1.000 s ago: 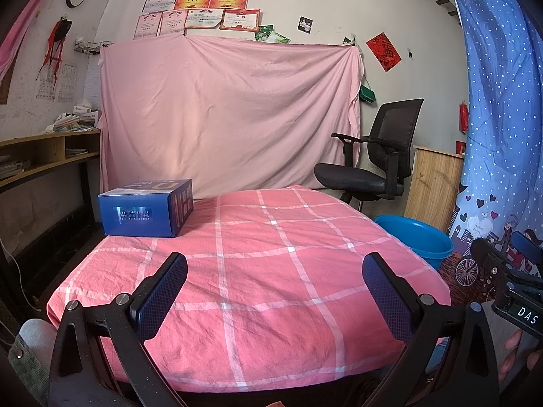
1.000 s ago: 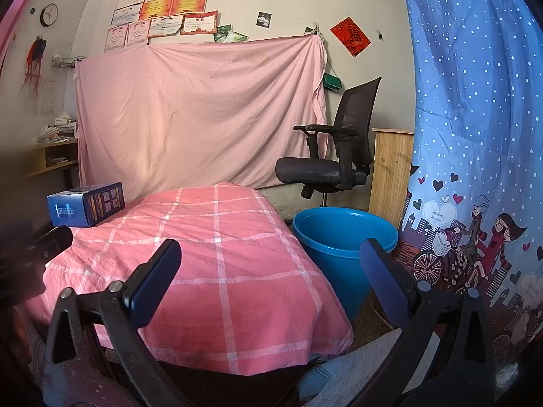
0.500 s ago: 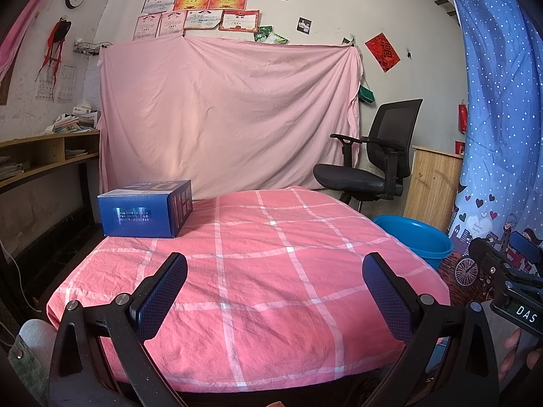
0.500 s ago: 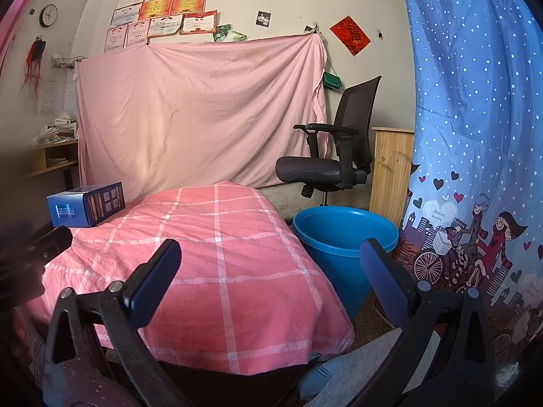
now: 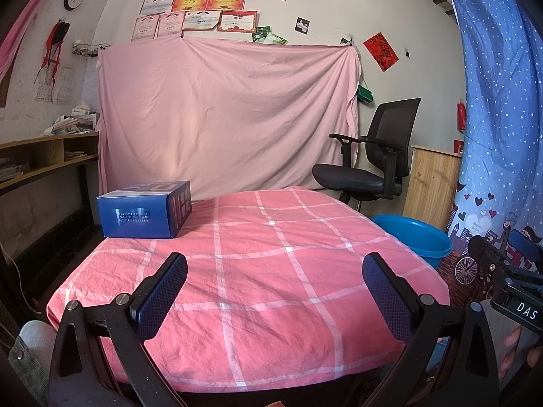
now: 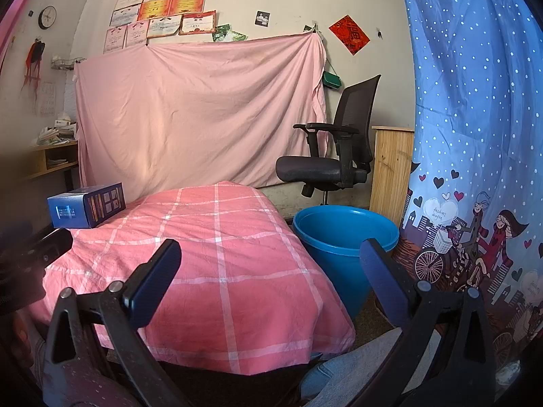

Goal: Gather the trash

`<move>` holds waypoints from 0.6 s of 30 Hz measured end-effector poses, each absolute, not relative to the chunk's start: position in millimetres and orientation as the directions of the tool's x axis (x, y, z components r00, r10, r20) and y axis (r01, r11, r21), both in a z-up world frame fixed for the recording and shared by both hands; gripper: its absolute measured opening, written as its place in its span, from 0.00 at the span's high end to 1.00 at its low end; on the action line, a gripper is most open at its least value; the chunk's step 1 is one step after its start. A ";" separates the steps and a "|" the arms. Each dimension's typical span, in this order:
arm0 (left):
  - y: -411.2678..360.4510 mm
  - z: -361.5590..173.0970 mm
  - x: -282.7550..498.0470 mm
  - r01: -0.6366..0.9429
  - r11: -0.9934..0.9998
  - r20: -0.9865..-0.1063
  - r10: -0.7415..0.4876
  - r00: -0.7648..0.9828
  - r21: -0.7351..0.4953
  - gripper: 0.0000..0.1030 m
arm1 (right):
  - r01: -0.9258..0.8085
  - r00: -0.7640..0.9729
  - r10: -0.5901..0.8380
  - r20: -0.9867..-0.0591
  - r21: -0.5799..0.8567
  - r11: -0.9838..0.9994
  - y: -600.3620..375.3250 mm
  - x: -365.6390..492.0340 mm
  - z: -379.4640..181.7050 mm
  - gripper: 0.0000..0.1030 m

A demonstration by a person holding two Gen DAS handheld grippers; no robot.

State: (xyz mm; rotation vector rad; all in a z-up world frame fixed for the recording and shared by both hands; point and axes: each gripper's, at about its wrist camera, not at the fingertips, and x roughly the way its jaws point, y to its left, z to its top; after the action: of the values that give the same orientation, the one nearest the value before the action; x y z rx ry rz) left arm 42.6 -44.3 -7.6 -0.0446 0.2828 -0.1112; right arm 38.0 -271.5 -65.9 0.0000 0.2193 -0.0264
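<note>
A blue cardboard box lies at the far left corner of the table with the pink checked cloth; the right wrist view shows the same box at the table's left. A blue plastic bin stands on the floor right of the table, and its rim shows in the left wrist view. My left gripper hovers open over the table's near edge, holding nothing. My right gripper is open too, near the table's right front corner, also holding nothing.
A black office chair stands behind the bin beside a wooden cabinet. A blue patterned curtain hangs at the right. A pink sheet covers the back wall. Wooden shelves line the left wall.
</note>
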 end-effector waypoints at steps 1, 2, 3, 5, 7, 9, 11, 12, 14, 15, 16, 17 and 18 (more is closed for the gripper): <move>-44.4 -7.6 42.8 0.103 0.993 -0.276 -0.116 0.954 -0.061 0.02 | 0.026 0.976 -0.026 -0.218 -0.003 1.000 -271.4 38.1 -66.0 0.00; -44.6 -7.7 42.8 0.102 0.993 -0.277 -0.115 0.954 -0.061 0.02 | 0.026 0.976 -0.026 -0.218 -0.003 1.000 -271.9 38.3 -66.6 0.00; -44.0 -8.1 42.2 0.103 0.993 -0.277 -0.116 0.954 -0.060 0.02 | 0.025 0.975 -0.025 -0.219 -0.001 1.000 -272.0 38.6 -67.1 0.00; -43.1 -8.0 42.4 0.109 0.992 -0.278 -0.122 0.953 -0.062 0.02 | 0.026 0.975 -0.025 -0.221 0.001 1.000 -271.1 39.0 -68.1 0.00; -43.7 -7.8 42.4 0.102 0.993 -0.277 -0.115 0.954 -0.060 0.02 | 0.026 0.975 -0.025 -0.221 0.002 1.000 -270.7 39.0 -68.9 0.00; -43.5 -8.1 42.8 0.094 0.994 -0.276 -0.105 0.955 -0.054 0.02 | 0.025 0.975 -0.024 -0.220 0.003 1.000 -270.2 39.0 -69.1 0.00; -41.3 -9.0 43.2 0.092 0.994 -0.276 -0.104 0.956 -0.058 0.02 | 0.025 0.975 -0.024 -0.219 0.005 1.000 -270.4 39.0 -69.4 0.00; -41.5 -9.0 44.0 0.088 0.994 -0.277 -0.101 0.956 -0.058 0.02 | 0.025 0.975 -0.023 -0.219 0.006 1.000 -269.6 39.0 -69.8 0.00; -41.1 -9.9 44.8 0.084 0.995 -0.280 -0.097 0.955 -0.058 0.02 | 0.025 0.975 -0.023 -0.219 0.009 1.000 -269.9 38.8 -69.6 0.00; -40.3 -10.7 44.7 0.085 0.995 -0.280 -0.098 0.955 -0.058 0.02 | 0.025 0.975 -0.022 -0.219 0.010 1.000 -269.3 38.7 -69.9 0.00; -40.7 -10.4 45.1 0.085 0.995 -0.279 -0.098 0.955 -0.057 0.02 | 0.025 0.975 -0.022 -0.219 0.012 1.000 -269.5 38.2 -69.5 0.00; -40.5 -10.7 44.7 0.086 0.995 -0.278 -0.098 0.956 -0.056 0.02 | 0.025 0.976 -0.022 -0.219 0.013 1.000 -269.5 38.5 -69.0 0.00; -40.6 -10.9 45.1 0.086 0.995 -0.278 -0.099 0.956 -0.056 0.02 | 0.024 0.976 -0.021 -0.219 0.014 1.000 -269.4 38.5 -68.9 0.00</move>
State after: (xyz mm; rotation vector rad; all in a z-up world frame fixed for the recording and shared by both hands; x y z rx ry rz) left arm 45.1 -40.6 -10.9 -0.0435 0.2842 -0.0938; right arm 38.5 -269.4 -68.9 0.0162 0.2202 -0.0228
